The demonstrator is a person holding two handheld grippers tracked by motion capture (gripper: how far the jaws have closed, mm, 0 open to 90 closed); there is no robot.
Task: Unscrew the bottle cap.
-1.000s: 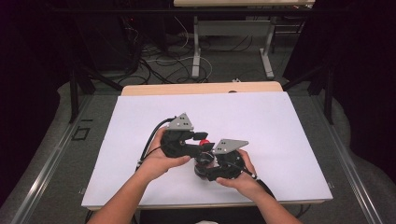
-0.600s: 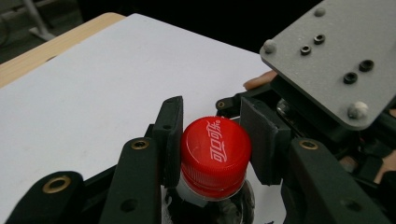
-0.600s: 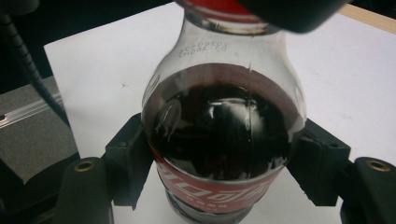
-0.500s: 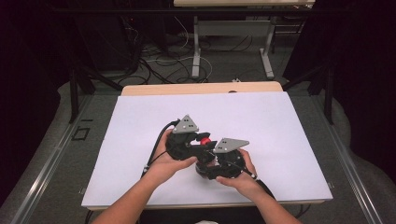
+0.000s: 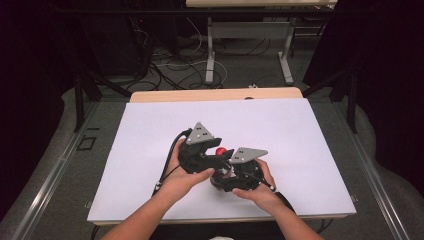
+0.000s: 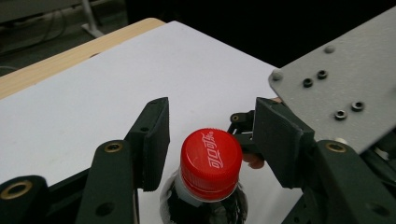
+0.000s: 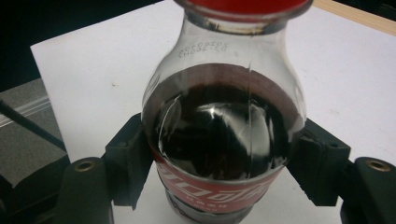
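A clear plastic cola bottle (image 7: pixel 224 135) with dark drink and a red label was held upright between the right tongs (image 7: pixel 224 163), whose two black pads were pressed against its body on either side, just above the label. In the high view the right tongs (image 5: pixel 231 176) were seen low over the white-covered surface (image 5: pixel 300 135), with the left tongs (image 5: pixel 220 156) just beside and above them. The bottle's red screw cap (image 6: pixel 211 162), printed with white lettering, was found between the pads of the left tongs (image 6: pixel 212 140). Those pads were spread, a narrow gap being left on each side of the cap, and the jaws had just been opening with the cap between them. The grey three-cornered plate (image 6: pixel 345 79) of the right tongs was seen close behind the left tongs' pads.
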